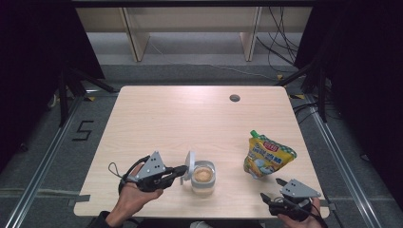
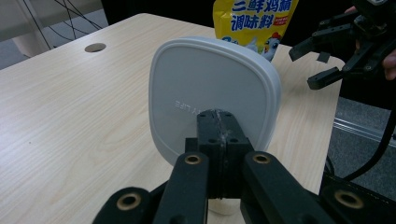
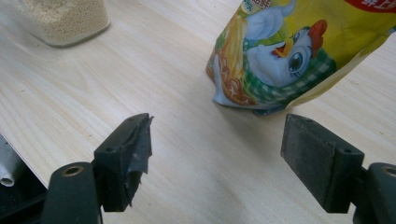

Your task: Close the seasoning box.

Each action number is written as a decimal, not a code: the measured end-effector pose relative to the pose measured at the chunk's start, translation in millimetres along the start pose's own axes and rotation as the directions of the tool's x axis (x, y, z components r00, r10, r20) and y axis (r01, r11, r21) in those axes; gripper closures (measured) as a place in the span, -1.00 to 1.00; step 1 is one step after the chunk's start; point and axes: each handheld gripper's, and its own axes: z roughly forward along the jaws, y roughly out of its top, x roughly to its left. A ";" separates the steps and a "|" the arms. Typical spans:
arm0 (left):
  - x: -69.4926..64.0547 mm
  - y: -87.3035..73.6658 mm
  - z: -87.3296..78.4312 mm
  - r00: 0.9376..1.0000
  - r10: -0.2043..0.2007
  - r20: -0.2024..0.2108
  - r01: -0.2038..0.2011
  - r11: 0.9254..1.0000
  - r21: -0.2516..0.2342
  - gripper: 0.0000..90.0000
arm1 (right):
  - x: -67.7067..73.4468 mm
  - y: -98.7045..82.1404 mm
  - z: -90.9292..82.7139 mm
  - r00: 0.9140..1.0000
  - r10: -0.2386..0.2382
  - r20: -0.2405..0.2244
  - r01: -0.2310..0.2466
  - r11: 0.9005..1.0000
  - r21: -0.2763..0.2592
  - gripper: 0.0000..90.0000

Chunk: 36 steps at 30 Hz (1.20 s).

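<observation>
Counter (image 1: 157, 118) of pale wood carries a yellow seasoning pouch (image 1: 267, 155) standing upright at the right and a clear jar (image 1: 203, 178) of tan granules near the front middle. White lid (image 2: 210, 88) stands on edge just left of the jar, pinched by the left gripper (image 1: 182, 170), jaws clamped tight on its rim. Right gripper (image 1: 271, 188) hangs spread wide and empty near the pouch.

A yellow seasoning pouch (image 1: 267, 156) with a green spout stands on the light wooden tabletop (image 1: 166, 118), well apart from a round cable hole (image 1: 234, 98) near the far edge.
</observation>
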 end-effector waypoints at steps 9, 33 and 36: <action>-1.0 0.5 -2.1 1.000 -0.008 0.008 0.009 1.000 -0.018 0.96 | 0.1 0.0 0.1 1.000 -0.003 -0.005 0.003 1.000 0.005 -0.43; 8.3 -21.9 -17.6 0.996 -0.083 0.030 0.084 0.996 -0.022 0.12 | 1.0 -0.3 1.5 1.000 -0.008 -0.019 0.008 1.000 0.012 -0.43; 9.6 -29.6 -20.0 0.995 -0.096 0.013 0.096 0.995 0.002 -0.03 | 1.1 -0.5 1.2 1.000 -0.002 -0.022 0.002 1.000 0.017 -0.43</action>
